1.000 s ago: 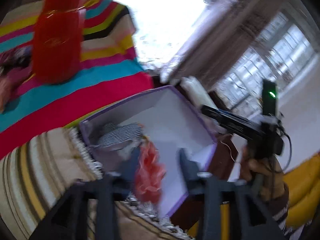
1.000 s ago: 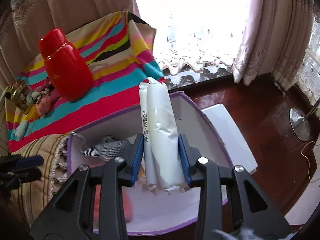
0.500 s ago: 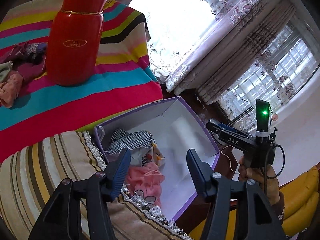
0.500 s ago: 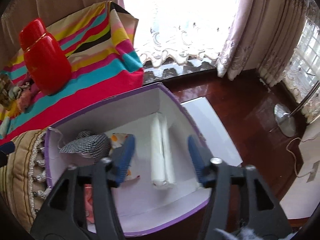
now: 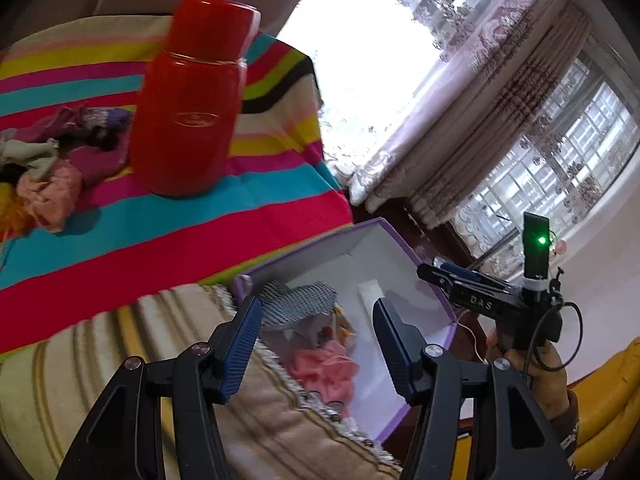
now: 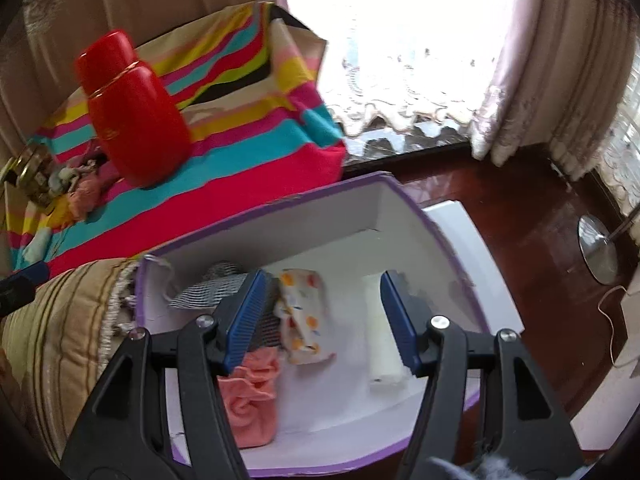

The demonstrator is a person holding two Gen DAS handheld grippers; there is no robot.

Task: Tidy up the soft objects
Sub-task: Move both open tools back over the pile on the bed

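A purple box [image 6: 404, 196] with a white inside holds a checked cloth [image 6: 212, 290], a spotted white cloth [image 6: 304, 316], a pink cloth [image 6: 250, 396] and a white roll [image 6: 380, 360]. My right gripper [image 6: 322, 296] hovers open over the box with nothing between its fingers; the roll lies below its right finger. My left gripper [image 5: 316, 320] is open and empty above the box's near corner [image 5: 240, 280]. More soft things [image 5: 44, 184] lie in a heap on the striped blanket [image 5: 160, 224] beside a red flask [image 5: 192, 108].
A fringed striped cushion [image 5: 120, 360] lies against the box's left side. A hand [image 5: 532, 368] holds the right gripper's handle. A white sheet [image 6: 472, 248] lies on the dark wood floor by a lamp base [image 6: 596, 248]. Curtains hang behind.
My right gripper opened and let go of the white roll, which now lies in the box. The pink cloth by my left fingers dropped into the box, and the left gripper drew back.
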